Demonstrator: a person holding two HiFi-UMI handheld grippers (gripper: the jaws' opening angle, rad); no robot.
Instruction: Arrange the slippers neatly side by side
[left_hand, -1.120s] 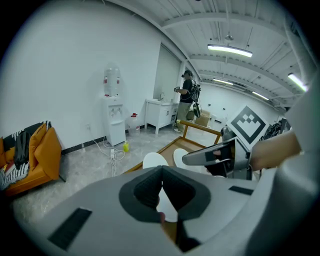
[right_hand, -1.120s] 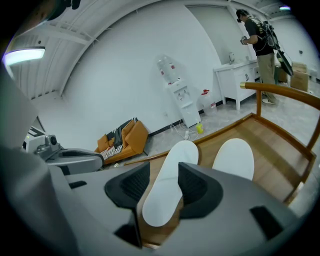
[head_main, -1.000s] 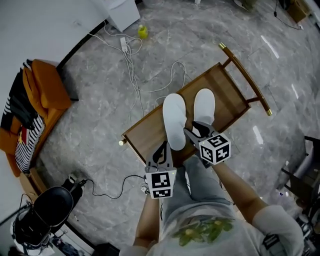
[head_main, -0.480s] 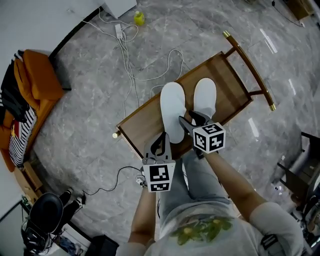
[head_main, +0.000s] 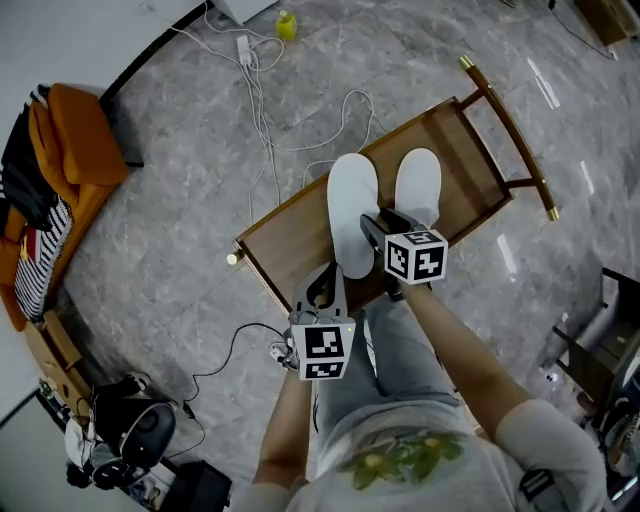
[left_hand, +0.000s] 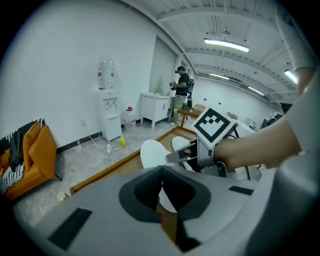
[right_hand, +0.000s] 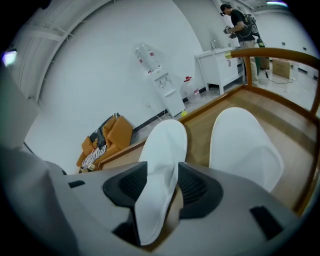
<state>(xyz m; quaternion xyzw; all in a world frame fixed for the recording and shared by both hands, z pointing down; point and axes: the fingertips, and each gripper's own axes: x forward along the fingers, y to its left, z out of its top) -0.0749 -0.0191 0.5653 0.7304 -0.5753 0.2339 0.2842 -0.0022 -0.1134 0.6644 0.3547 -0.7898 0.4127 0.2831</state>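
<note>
Two slippers (head_main: 352, 205) mid bench (head_main: 290, 255), both ends bare. Just opening, right tongs (right_hand: 162, 172) straddle one heel; left tongs (left_hand: 161, 172) closed

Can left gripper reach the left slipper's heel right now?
Probably not cleanly: the right gripper, jaws just opening, straddles the left slipper at its heel; the left gripper sits just short of it.

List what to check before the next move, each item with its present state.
1. Both slippers lie on the wooden bench: ok.
2. Left slipper and right slipper side by side, toes the same way: ok.
3. Right gripper clear of the left slipper: not ok; its jaws have just been opening, but the heel sits between them.
4. Left gripper shut and empty: ok.
</note>
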